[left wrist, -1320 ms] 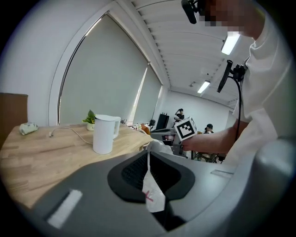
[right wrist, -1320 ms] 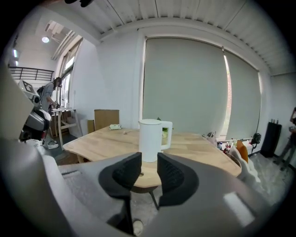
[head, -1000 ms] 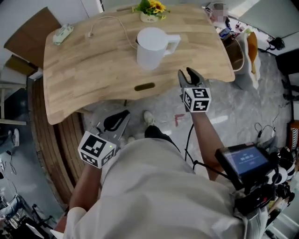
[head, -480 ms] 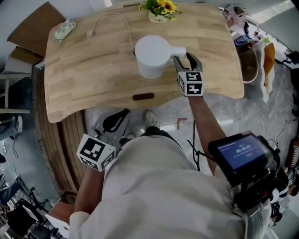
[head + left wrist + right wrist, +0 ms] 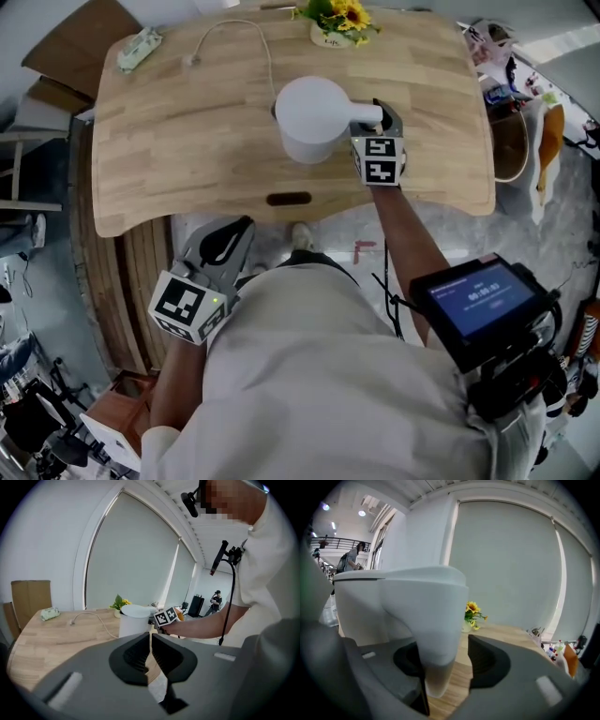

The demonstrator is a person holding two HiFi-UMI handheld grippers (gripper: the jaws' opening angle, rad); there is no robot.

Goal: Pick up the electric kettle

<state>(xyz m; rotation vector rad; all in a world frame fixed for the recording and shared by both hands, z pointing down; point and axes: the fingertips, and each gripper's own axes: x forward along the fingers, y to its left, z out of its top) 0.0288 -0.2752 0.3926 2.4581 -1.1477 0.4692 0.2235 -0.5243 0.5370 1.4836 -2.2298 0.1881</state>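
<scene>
A white electric kettle stands near the middle of the wooden table, its handle pointing right. My right gripper is open and straddles that handle. In the right gripper view the handle fills the gap near the left jaw, with clear space to the right jaw. My left gripper hangs low in front of the table's near edge, away from the kettle, its jaws shut on nothing. The left gripper view shows the kettle beyond those jaws.
A pot of yellow flowers stands at the table's far edge, and a white cable trails from the kettle toward a green packet at the far left. Bags and a bin crowd the floor to the right.
My right gripper has moved forward over the table edge and now has the kettle handle between its open jaws. The left gripper has shifted slightly forward below the table.
</scene>
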